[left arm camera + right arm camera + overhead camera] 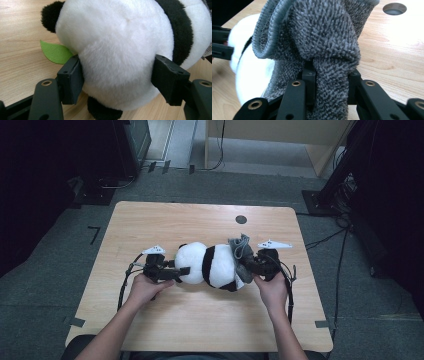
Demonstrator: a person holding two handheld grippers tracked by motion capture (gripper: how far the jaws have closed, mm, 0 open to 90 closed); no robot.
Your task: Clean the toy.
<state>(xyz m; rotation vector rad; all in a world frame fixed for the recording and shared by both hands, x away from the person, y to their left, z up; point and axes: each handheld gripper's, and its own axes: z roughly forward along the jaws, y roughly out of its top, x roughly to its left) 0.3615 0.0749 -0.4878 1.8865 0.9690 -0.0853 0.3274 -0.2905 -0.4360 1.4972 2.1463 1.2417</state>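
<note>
A black-and-white plush panda (212,265) lies on its side in the middle of the wooden table (165,220). My left gripper (186,270) comes at its white head (120,50) from the left, and both pads press into the fur. A green felt leaf (56,52) sticks out beside the head. At the panda's other end a grey knitted cloth (240,247) is bunched up. My right gripper (247,265) is shut on a fold of that cloth (324,37), with the panda's white body (249,75) behind it.
A round cable hole (241,219) sits in the tabletop behind the panda. Bare wood lies all around the toy. Dark stands and cables stand on the carpet to the left and right of the table.
</note>
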